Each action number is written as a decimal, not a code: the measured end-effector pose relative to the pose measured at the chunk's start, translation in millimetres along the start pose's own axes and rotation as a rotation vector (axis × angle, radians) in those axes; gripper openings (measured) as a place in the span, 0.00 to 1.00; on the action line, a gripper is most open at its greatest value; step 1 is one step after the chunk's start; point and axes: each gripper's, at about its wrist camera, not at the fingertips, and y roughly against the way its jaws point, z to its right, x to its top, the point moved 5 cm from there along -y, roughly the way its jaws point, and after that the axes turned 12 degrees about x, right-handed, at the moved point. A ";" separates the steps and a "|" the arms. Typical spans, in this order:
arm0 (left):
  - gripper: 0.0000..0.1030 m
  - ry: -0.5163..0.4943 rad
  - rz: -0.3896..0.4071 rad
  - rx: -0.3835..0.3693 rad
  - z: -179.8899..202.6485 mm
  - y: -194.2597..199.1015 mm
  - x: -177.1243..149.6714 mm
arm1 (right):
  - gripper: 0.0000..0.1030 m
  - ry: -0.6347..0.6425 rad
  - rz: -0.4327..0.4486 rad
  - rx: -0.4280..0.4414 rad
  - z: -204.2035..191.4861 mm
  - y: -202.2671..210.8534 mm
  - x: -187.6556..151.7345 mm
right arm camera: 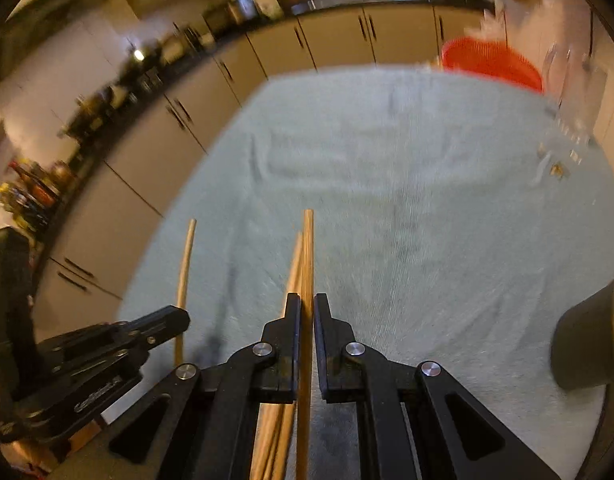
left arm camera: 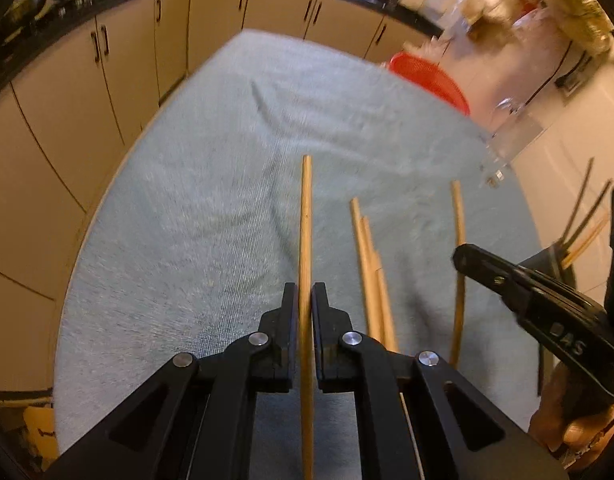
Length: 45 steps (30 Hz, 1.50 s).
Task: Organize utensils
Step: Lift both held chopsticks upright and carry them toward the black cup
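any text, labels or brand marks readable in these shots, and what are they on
"DAS": raised letters on the black body of the right gripper, seen in the left wrist view; possibly part of a longer word.
Embossed mark on the body of the left gripper, in the right wrist view: too blurred to read.
Nothing else legible; kitchen counter items are blurred.
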 end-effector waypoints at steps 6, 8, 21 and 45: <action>0.06 -0.004 0.104 -0.014 7.5 46.5 3.5 | 0.07 0.067 0.152 0.003 -15.5 58.6 -7.3; 0.06 -0.009 0.130 -0.018 11.2 60.0 3.2 | 0.07 0.075 0.193 0.012 -19.5 72.6 -10.6; 0.06 -0.040 0.202 -0.018 26.0 103.4 -2.7 | 0.07 0.106 0.298 0.016 -29.5 124.1 -30.4; 0.06 -0.076 0.242 -0.029 46.0 130.7 1.6 | 0.07 0.084 0.394 0.021 -21.1 170.5 -31.0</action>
